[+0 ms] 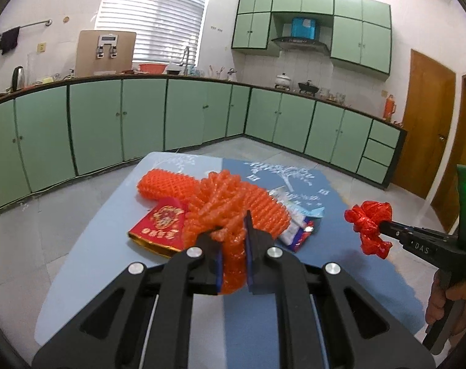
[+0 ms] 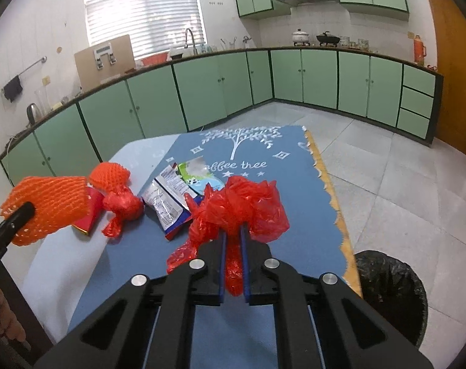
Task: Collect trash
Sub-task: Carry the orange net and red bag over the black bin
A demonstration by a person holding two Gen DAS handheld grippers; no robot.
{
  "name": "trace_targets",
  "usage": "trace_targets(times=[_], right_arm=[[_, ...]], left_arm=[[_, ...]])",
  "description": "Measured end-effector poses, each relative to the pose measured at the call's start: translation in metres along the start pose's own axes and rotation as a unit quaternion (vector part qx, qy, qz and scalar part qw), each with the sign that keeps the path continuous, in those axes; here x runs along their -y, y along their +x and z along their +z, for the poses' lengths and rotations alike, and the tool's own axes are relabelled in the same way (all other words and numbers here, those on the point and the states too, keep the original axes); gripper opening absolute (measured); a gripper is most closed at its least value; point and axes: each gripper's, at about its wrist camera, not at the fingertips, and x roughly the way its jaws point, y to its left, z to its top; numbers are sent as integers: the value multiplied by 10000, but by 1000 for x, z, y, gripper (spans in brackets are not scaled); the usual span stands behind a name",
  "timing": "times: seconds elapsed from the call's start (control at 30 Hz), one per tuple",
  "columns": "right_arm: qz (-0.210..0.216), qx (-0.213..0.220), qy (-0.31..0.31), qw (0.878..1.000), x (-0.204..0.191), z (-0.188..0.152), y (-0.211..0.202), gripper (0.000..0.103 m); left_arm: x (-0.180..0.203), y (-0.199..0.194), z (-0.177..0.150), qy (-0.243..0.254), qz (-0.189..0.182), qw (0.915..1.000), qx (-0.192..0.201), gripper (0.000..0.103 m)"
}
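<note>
A kitchen with green base cabinets (image 1: 143, 117) along the far walls, seen from two gripper-mounted cameras. In the foreground stands a table (image 2: 294, 215) under a blue cloth printed with a white tree. A black-lined trash bin (image 2: 389, 292) sits on the tiled floor just beside the table's right edge.

Left gripper (image 1: 233, 246): the fingers are clamped on an orange foam net sleeve (image 1: 233, 215), which is lifted above the table; in the right wrist view the same sleeve appears at far left, clear of the cloth. Right gripper (image 2: 233, 246): the fingers are pressed together on a crumpled red plastic bag (image 2: 239, 212), held in the air above the right half of the table; the left wrist view shows this bag at the gripper's tip, well to the right of the other litter.

Trash lying on the table, near its middle: a second orange foam net (image 2: 110, 175); a second knotted red plastic bag (image 2: 123, 207) touching it on the near side; a red and gold envelope (image 1: 160, 227) at the left of the group; a silver and blue snack wrapper (image 2: 168, 206); and, just beyond that, a smaller green and white wrapper (image 2: 199, 176).
</note>
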Motion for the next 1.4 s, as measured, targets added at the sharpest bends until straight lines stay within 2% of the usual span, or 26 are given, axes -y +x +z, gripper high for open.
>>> trace_targets(times=[0.3, 0.67, 0.87, 1.0, 1.2, 1.3, 1.37, 1.4], right_arm=[[-150, 175, 98, 9997, 20, -3, -36, 8], [-747, 290, 505, 9955, 78, -16, -74, 8], [-1135, 307, 774, 9900, 115, -28, -92, 8], [-1415, 272, 966, 9848, 141, -37, -99, 8], [-1774, 4, 1378, 9744, 190, -62, -92, 8], [-1845, -183, 1609, 9694, 213, -76, -86, 9], [-1878, -297, 1765, 9658, 227, -86, -81, 14], [-1890, -356, 1823, 9643, 232, -90, -79, 14]], left_arm=[[53, -5, 2, 223, -804, 9965, 27, 9], [128, 15, -9, 646, -1675, 9837, -103, 9], [182, 37, -13, 882, -2191, 9714, -250, 9], [223, 51, -22, 1081, -2548, 9601, -397, 9], [279, 87, -48, 1385, -2988, 9397, -920, 11], [299, 104, -61, 1480, -3084, 9320, -1196, 18], [308, 113, -67, 1510, -3102, 9289, -1345, 37], [310, 118, -70, 1531, -3099, 9279, -1400, 42]])
